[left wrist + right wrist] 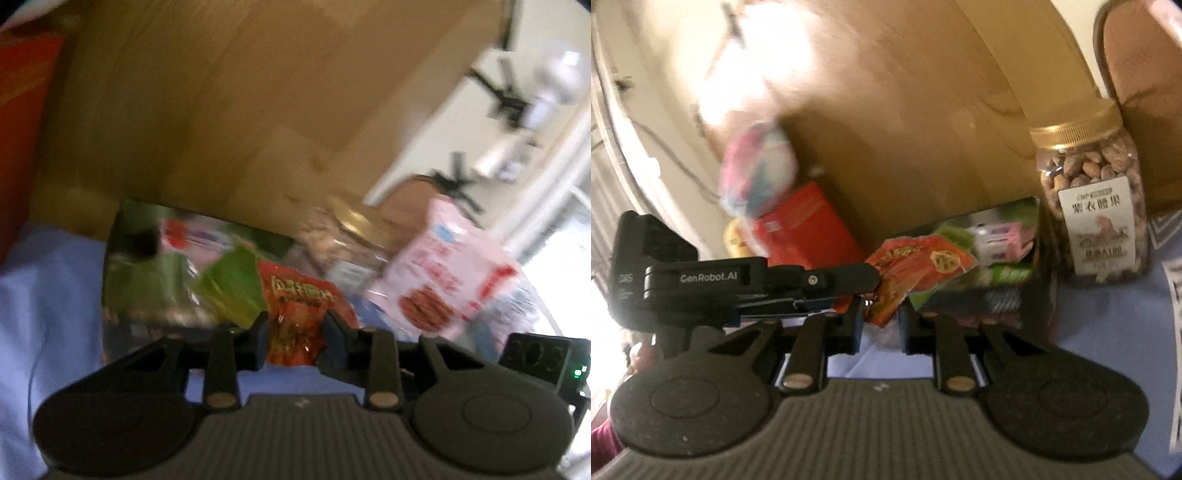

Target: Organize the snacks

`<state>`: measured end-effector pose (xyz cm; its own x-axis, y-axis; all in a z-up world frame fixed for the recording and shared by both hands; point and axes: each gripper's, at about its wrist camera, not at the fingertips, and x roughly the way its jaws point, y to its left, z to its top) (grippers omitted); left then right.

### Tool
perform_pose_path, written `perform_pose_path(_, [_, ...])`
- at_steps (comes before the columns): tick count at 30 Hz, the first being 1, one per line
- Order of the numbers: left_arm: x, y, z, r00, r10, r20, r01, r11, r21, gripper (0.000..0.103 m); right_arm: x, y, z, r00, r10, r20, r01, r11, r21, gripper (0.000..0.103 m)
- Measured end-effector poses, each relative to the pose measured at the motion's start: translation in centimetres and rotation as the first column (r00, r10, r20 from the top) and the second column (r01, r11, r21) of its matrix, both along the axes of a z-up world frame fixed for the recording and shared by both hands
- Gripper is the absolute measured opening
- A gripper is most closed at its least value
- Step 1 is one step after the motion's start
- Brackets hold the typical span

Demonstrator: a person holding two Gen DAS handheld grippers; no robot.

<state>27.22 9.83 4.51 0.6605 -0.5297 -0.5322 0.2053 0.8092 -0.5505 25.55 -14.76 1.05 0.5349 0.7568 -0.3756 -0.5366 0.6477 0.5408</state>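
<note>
Wood-toned boards (229, 110) fill the upper half of both wrist views, above a pale blue cloth (51, 295) that covers the surface below. On that cloth a dark open box (1008, 302) holds green and pink packets, at about one o'clock from the right gripper (881, 317). At two o'clock of the same view a clear jar of nuts (1093, 206) stands upright with a gold lid, just beside the box. A red carton (809, 225) sits at eleven o'clock, under a blurred pink-and-white bag (757, 173). From the left wrist, a pink snack bag (439, 269) shows at two o'clock. Smallest is the red-orange snack packet (291, 325), lifted in front of the box: the left gripper (295, 332) pinches one end, the right gripper pinches the other, and both pairs of jaws are pressed onto it.
</note>
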Motion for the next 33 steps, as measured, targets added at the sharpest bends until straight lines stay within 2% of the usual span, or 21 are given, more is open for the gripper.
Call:
perform_pose_path(2, [2.4,0.1,-1.0,0.999,0.045,-0.024,-0.044,0.999,0.027,0.036,2.9,0.9,-0.8,0.999,-0.005,-0.053,0.004,1.0,-0.021,0.02])
perform_pose_path(3, [3.3,0.2,-1.3,0.997,0.071,-0.021,-0.07,0.997,0.041,0.038,4.1,1.2,-1.0,0.999,0.0,-0.055,-0.001,1.0,-0.022,0.023])
perform_pose_path(4, [4.2,0.1,-1.6,0.996,0.084,-0.027,-0.082,0.995,0.06,0.04,5.2,1.9,-1.2,0.998,-0.01,-0.056,0.007,0.999,-0.053,0.017])
perform_pose_path(5, [5.0,0.1,-1.8,0.994,0.104,-0.032,-0.101,0.992,0.075,0.046,6.0,2.3,-1.2,0.998,-0.026,-0.051,0.021,0.996,-0.084,0.018])
perform_pose_path(6, [5.6,0.1,-2.1,0.992,0.118,-0.033,-0.115,0.989,0.09,0.052,6.5,2.8,-1.0,0.999,-0.038,-0.034,0.034,0.993,-0.116,0.021])
perform_pose_path(9, [6.4,-0.4,-2.6,0.991,0.131,-0.01,-0.129,0.982,0.139,0.06,7.2,3.7,-0.8,0.999,-0.046,0.007,0.047,0.979,-0.197,0.033])
perform_pose_path(10, [6.2,-0.7,-2.5,0.99,0.144,-0.003,-0.142,0.977,0.158,0.059,7.1,3.5,-0.7,0.998,-0.066,0.013,0.067,0.975,-0.214,0.045])
perform_pose_path(11, [5.8,-0.9,-2.3,0.988,0.155,0.01,-0.154,0.972,0.178,0.06,6.6,3.2,-0.4,0.996,-0.09,0.031,0.094,0.971,-0.218,0.053])
perform_pose_path(17, [2.4,-1.8,-1.5,0.98,0.172,0.098,-0.191,0.949,0.252,0.06,1.1,0.2,0.8,0.977,-0.157,0.142,0.178,0.973,-0.145,0.053])
perform_pose_path(21, [-1.2,-3.0,-0.7,0.971,0.188,0.147,-0.226,0.925,0.305,0.06,-3.6,-0.9,0.7,0.966,-0.189,0.179,0.212,0.97,-0.118,0.053])
perform_pose_path(26, [-5.9,-3.8,-0.3,0.959,0.205,0.196,-0.265,0.896,0.357,0.06,-8.5,-1.0,-1.0,0.947,-0.244,0.207,0.273,0.954,-0.125,0.053])
perform_pose_path(30, [-9.5,-4.2,-1.2,0.951,0.227,0.207,-0.293,0.874,0.388,0.069,-12.0,-0.8,-2.6,0.925,-0.304,0.229,0.344,0.925,-0.162,0.053])
perform_pose_path(33, [-11.8,-4.4,-2.4,0.947,0.241,0.212,-0.311,0.856,0.414,0.071,-13.6,-0.9,-4.3,0.917,-0.327,0.229,0.372,0.908,-0.191,0.053])
